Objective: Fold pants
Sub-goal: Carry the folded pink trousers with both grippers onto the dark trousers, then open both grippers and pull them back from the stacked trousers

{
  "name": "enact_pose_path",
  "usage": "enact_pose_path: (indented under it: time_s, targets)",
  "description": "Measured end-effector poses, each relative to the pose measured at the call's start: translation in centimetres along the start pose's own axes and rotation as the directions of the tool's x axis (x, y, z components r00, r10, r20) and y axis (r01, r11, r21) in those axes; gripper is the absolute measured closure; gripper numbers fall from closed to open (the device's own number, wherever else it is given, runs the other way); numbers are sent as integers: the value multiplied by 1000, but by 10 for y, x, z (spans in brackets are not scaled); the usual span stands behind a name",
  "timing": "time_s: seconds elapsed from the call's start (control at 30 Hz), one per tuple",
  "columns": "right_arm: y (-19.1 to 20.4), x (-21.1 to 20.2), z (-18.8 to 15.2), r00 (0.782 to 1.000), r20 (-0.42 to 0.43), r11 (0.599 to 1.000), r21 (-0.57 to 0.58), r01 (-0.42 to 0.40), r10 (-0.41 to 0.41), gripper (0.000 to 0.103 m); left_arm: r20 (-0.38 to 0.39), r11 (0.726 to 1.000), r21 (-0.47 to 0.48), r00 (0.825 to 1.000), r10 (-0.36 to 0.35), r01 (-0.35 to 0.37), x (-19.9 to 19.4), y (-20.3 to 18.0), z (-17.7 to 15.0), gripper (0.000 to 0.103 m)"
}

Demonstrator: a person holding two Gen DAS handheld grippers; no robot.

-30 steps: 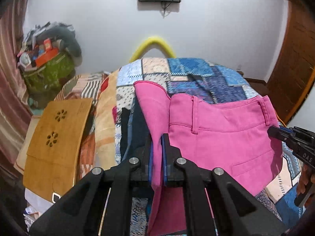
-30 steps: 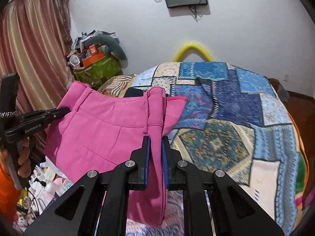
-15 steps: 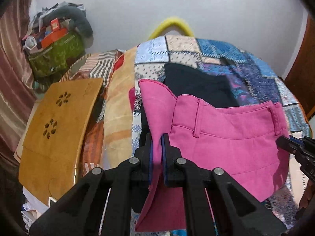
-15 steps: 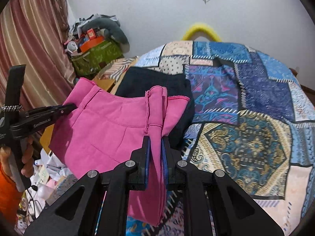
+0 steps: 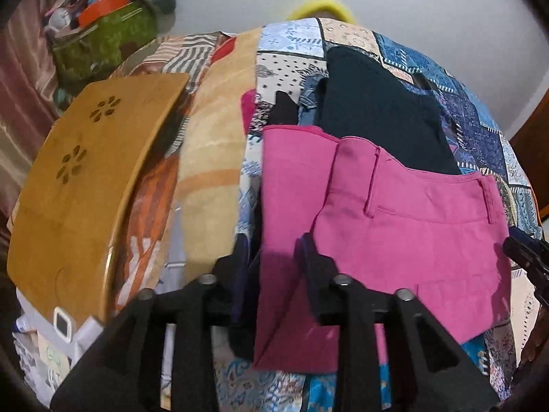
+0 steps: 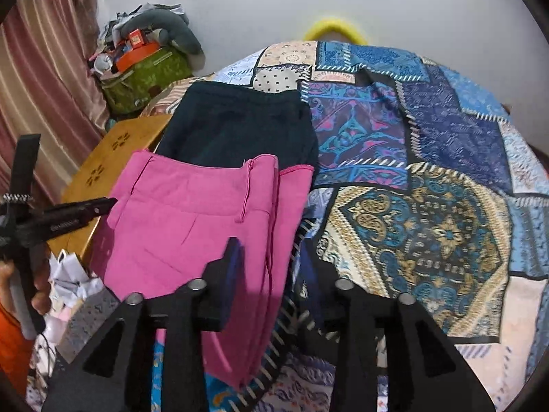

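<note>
I see my left gripper (image 5: 274,250) and right gripper (image 6: 271,257) both just spreading off the pink pants (image 5: 394,226) at frame centre on the patchwork bedspread (image 6: 429,206), green bag (image 6: 144,72) stuffed with clutter upper left

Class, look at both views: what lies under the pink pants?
The pink pants partly overlap a dark folded garment on the patchwork bedspread. Whatever lies under their middle is covered.

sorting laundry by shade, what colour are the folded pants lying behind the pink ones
Very dark navy, near black, plain; the dark pants show best in the right wrist view.
</note>
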State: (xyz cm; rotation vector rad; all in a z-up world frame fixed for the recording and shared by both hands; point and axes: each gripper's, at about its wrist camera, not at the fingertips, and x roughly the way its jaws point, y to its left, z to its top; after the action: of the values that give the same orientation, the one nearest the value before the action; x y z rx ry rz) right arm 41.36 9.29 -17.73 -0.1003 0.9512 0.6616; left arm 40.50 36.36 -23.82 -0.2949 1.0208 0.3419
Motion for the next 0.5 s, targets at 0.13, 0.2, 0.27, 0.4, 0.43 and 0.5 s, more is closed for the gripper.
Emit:
enact_pose_path:
  time_s: [0.13, 0.2, 0.27, 0.4, 0.43, 0.5]
  targets:
    - [6, -33, -2, 999, 52, 999, -39, 6, -4, 64, 36, 1000, 9, 999, -15, 15, -39, 3, -13, 58]
    - [13, -55, -3, 996, 94, 998, -63, 9, -3, 64, 71, 999, 33, 997, -7, 5, -67, -1, -20, 58]
    - [22, -82, -3, 989, 145, 996, -92, 10, 4, 64, 132, 998, 60, 991, -22, 14, -106, -7, -29, 58]
    - [44, -140, -8, 967, 254, 988, -155, 7, 33, 64, 254, 995, 102, 966, -43, 18, -176, -21, -47, 58]
    - [51, -157, -11, 957, 287, 985, -173, 8, 43, 64, 284, 993, 114, 957, -55, 24, -194, -25, -52, 58]
    - [62, -185, -18, 936, 347, 981, -195, 5, 64, 64, 341, 990, 133, 936, -90, 47, -231, -33, -66, 58]
